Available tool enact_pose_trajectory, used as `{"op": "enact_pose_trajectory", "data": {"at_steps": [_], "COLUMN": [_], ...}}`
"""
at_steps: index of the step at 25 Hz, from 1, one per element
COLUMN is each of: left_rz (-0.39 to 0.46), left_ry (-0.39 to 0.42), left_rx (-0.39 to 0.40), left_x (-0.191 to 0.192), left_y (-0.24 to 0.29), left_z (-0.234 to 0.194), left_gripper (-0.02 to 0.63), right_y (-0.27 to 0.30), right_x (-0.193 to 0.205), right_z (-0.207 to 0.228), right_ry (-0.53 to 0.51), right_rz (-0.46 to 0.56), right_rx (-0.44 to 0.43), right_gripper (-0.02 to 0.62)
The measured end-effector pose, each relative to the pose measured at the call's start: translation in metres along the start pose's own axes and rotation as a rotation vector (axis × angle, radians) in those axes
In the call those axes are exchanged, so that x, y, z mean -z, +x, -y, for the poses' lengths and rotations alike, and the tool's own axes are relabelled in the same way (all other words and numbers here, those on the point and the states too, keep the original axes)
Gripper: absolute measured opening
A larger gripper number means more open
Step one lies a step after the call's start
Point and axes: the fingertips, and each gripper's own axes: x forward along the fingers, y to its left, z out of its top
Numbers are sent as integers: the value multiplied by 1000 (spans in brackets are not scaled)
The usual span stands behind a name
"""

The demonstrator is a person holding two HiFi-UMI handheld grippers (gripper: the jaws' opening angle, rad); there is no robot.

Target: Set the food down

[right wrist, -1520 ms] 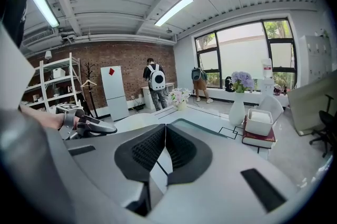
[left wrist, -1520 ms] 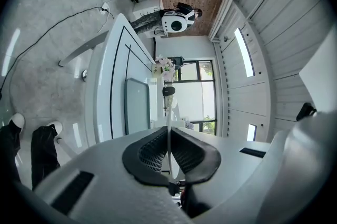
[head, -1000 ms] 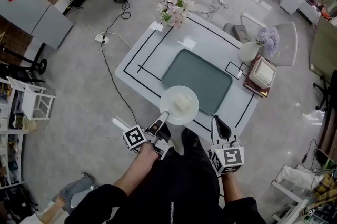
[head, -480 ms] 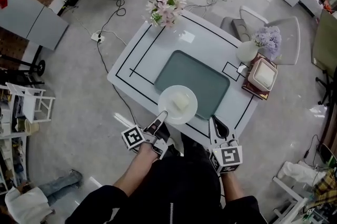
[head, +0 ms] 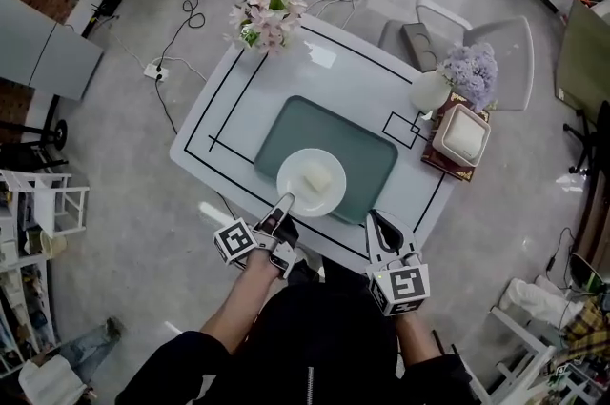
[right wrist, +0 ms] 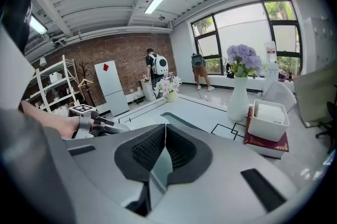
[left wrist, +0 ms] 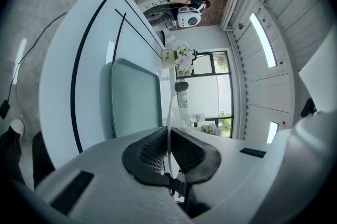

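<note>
Pink flowers [head: 264,17], vase [head: 429,91] of lilac blooms [head: 472,68], white box [head: 463,135], chair [head: 505,50]

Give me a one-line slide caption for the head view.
Left gripper clamps the rim of a white plate bearing pale food over the green mat; right gripper shut, empty.

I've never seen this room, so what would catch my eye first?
Probably the white plate with a pale block of food, held by its rim in the left gripper over the grey-green mat on the white table. Then the pink flowers at the table's far left corner and the purple flowers in a white vase on its right.
</note>
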Motion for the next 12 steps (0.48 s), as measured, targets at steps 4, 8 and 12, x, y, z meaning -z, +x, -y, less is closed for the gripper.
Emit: {"op": "enact_pose_trajectory", "data": {"at_steps": [4,8,12], "left_rz": [-6,-14,-22], "left_ry": [2,27,35], "left_rx": [-21,-53,-70], "left_x": [-4,-7,-8], "left_y": [24,45,64], "left_z": [-13,-21,-27], "left_gripper": [12,12,12], "right_y": [3,5,9], "right_x": [5,11,12], "right_z": [12,23,35], "right_ry": [12,23,39], "right_rz": [-13,-28,-41], "right_rx": [9,21,26], "right_gripper": [11,11,11]}}
